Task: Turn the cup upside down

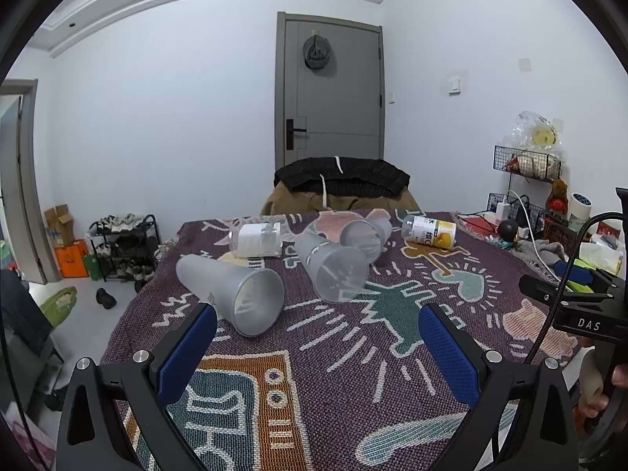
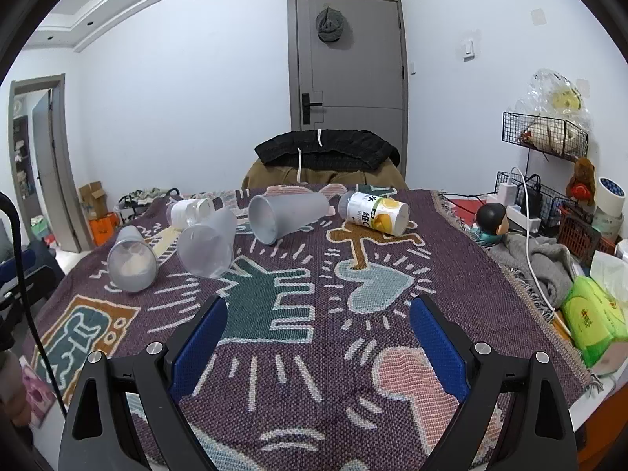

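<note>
Three frosted grey plastic cups lie on their sides on the patterned cloth. In the left wrist view the nearest cup [image 1: 231,294] lies just past my left finger, mouth toward me; a second cup [image 1: 331,267] lies centre, a third cup [image 1: 367,235] behind it. My left gripper [image 1: 318,322] is open and empty. In the right wrist view the same cups show as a left cup [image 2: 131,261], a middle cup [image 2: 208,249] and a far cup [image 2: 284,214]. My right gripper [image 2: 318,312] is open and empty, well short of them.
A clear bottle with a white label [image 1: 257,239] and a yellow-labelled bottle [image 1: 429,231] lie on the cloth [image 2: 314,373]. Clutter at the right edge: green tissue pack [image 2: 592,318], grey cloth, cables, wire racks. A chair with dark clothing [image 2: 325,157] stands behind.
</note>
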